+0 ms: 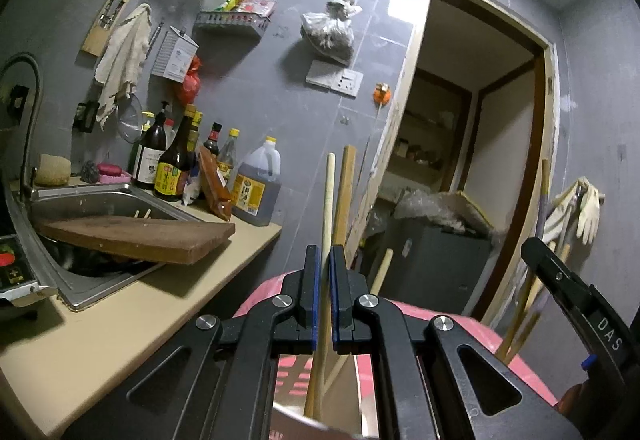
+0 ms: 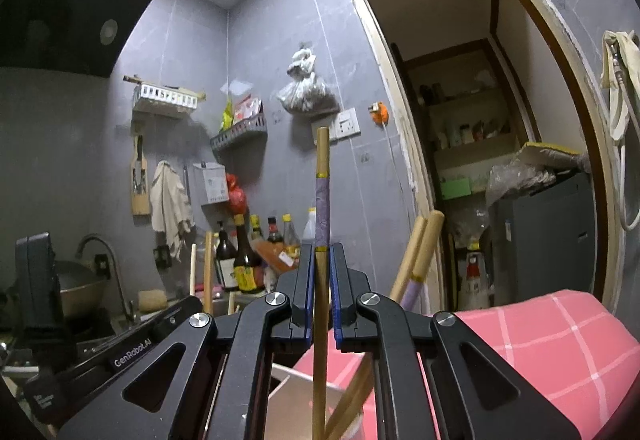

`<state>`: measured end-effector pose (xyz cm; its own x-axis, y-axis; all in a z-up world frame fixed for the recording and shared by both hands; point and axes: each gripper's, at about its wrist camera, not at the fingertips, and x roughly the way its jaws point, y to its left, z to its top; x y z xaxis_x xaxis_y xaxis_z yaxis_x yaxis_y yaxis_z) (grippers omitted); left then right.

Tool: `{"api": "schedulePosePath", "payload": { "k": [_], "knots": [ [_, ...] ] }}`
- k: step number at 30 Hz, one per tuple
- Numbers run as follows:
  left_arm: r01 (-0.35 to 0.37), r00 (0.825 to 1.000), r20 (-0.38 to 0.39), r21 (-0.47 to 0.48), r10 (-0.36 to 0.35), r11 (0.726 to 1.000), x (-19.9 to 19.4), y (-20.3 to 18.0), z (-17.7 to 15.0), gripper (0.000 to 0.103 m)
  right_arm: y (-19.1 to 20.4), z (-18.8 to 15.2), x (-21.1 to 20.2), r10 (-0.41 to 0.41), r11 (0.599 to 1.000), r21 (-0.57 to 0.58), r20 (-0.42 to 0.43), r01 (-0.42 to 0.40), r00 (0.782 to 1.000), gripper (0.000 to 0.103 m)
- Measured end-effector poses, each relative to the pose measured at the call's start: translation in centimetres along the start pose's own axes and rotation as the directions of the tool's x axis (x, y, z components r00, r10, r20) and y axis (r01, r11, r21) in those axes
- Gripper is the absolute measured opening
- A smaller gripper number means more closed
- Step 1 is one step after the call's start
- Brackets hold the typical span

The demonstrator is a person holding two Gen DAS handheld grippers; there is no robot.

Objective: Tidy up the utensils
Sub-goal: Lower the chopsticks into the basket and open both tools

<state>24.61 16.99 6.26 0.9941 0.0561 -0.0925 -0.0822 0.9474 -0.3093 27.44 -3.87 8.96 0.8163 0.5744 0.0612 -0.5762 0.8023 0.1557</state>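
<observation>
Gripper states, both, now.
Left gripper: shut on a plain chopstick.
Right gripper: shut on a purple-banded chopstick.

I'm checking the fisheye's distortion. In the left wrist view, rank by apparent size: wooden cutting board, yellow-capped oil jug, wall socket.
1. Wooden cutting board.
2. Yellow-capped oil jug.
3. Wall socket.
The board lies nearer the camera, so true sizes stay unsure.
</observation>
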Motion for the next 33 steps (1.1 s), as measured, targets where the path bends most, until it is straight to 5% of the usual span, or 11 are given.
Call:
{"api": "schedulePosePath", "payload": {
  "k": [11, 15, 20, 33],
  "knots": [
    [0.021, 0.996, -0.091, 0.026, -0.018, 0.999, -0.4, -0.3, -0.9, 0.004, 0.1, 0.0, -0.8, -0.013, 0.999, -0.036, -0.059, 0.011, 0.998, 0.008],
    [0.029, 0.995, -0.100, 0.024, -0.026, 0.999, -0.8, -0.4, -0.7, 0.005, 0.1, 0.1, -1.1, -0.018, 0.999, -0.041, -0.064, 0.016, 0.998, 0.025],
    [0.044, 0.994, -0.101, 0.016, -0.042, 0.999, -1.4, -0.6, -0.3, 0.014, 0.0, 0.7, -1.7, -0.027, 0.998, -0.054, -0.050, 0.025, 0.998, 0.027],
    [0.088, 0.992, -0.094, 0.024, -0.086, 0.996, -2.9, -2.4, 0.7, 0.036, -0.6, 3.0, -4.6, -0.057, 0.994, -0.087, 0.042, 0.061, 0.997, 0.059]
  ]
}}
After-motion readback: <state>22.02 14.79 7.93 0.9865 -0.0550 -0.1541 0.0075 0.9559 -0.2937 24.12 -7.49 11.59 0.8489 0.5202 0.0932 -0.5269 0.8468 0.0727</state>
